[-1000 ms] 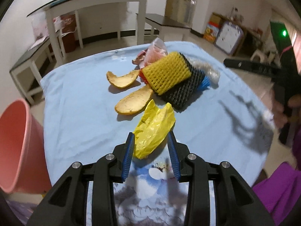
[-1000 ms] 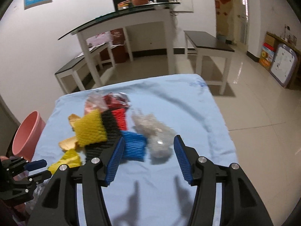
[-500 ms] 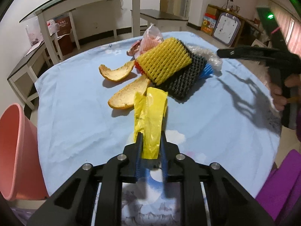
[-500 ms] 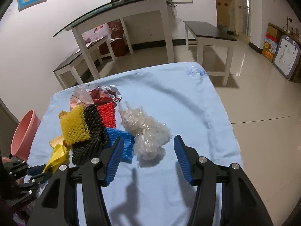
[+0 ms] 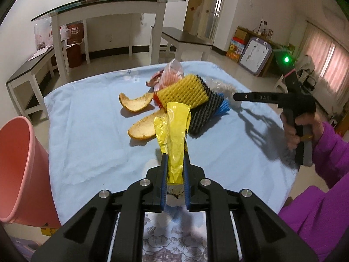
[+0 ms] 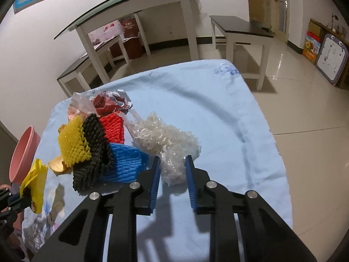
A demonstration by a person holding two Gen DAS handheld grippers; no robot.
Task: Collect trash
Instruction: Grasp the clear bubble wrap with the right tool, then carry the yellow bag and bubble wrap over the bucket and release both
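Looks like a home's living and dining room: glossy tiled floor (image 6: 305, 100), white glass-topped dining table (image 5: 109, 6) with fruit and flowers on top, 2 dark-topped white benches (image 5: 185, 38) beside it, boxes and a child's drawing board (image 5: 255, 57) against the wall, curtained windows (image 5: 327, 59), a blue bedsheet-like cloth (image 5: 91, 131) over the near table.

The right gripper (image 5: 237, 97) arm reads "DAS".
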